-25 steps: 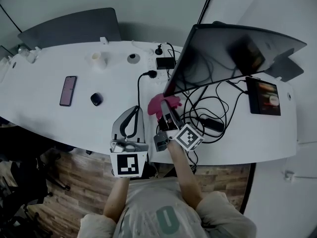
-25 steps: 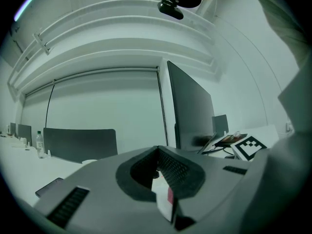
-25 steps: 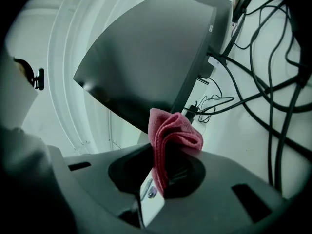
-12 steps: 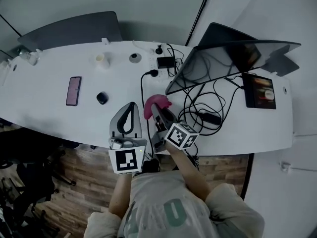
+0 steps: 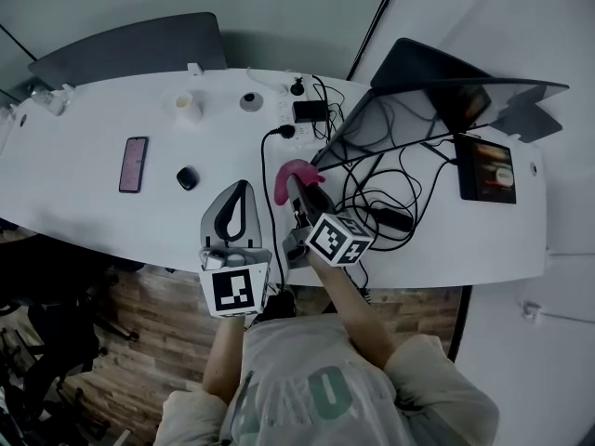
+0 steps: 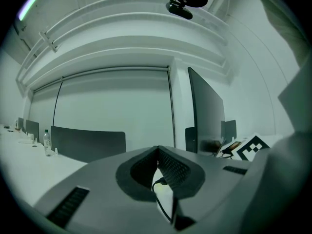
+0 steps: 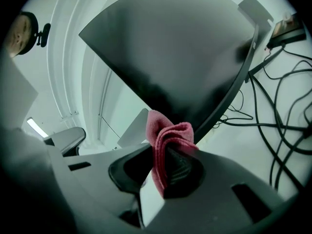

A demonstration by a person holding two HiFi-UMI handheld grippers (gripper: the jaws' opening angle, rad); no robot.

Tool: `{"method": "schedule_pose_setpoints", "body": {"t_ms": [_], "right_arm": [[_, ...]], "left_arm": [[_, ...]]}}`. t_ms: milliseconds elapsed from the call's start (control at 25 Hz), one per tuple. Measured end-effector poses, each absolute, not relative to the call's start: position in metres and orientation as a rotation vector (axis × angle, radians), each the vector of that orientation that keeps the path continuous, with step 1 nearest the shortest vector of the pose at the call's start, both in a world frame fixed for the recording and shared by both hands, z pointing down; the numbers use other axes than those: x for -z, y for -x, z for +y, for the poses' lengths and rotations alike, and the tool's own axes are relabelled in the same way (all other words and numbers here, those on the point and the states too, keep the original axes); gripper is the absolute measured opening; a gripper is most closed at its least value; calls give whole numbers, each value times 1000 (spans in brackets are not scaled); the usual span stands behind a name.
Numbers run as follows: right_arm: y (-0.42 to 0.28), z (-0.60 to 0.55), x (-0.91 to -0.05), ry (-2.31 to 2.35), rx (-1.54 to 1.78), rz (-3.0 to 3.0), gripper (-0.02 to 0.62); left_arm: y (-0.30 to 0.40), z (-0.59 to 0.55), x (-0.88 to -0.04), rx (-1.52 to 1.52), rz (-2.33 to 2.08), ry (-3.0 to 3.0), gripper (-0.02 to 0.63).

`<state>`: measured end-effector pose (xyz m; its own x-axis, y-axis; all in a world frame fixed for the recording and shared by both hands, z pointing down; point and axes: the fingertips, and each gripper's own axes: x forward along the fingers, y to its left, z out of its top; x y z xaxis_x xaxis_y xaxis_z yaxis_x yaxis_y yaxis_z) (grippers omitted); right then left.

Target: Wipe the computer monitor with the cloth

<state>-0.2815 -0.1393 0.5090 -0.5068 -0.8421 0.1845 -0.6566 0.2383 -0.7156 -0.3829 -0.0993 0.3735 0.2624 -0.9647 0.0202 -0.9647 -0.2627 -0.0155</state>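
White desk [image 5: 84, 203] bears one monitor [image 5: 414, 114]; right hand-held gripper [image 5: 304, 191] pinches one cloth [image 5: 290, 176].

Office, long white desk [image 5: 74, 189], computer monitor [image 5: 418, 119], tangled cables [image 5: 376, 189], phone [image 5: 134, 163], grey panel [image 5: 130, 49] behind, wood floor [image 5: 139, 328]

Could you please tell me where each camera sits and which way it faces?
Head view: on the person's head, facing steeply down at the white desk; both forearms, torso, left tongs and right tongs show.
Left gripper view: on the left tongs, facing level across the desk past its own shut jaws; monitor edge-on at right.
Right gripper view: on the right tongs, facing up at the monitor past the clamped pink cloth.
Shared: all three show the monitor.
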Motion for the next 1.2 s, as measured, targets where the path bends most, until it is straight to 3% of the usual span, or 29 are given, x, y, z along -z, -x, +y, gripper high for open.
{"method": "schedule_pose_setpoints", "body": {"t_ms": [440,880,1200], "right_arm": [[273,-135,-487,1525,947,2339,51],[266,-128,-390,1645,521,2446,51],[266,-126,-314,1587,394,2447,51]], "left_arm": [[384,-97,-369,22,1891,2504,14],[377,-99,-329,-63,1899,2486,14],[373,-95,-298,-108,1870,2450,14]]}}
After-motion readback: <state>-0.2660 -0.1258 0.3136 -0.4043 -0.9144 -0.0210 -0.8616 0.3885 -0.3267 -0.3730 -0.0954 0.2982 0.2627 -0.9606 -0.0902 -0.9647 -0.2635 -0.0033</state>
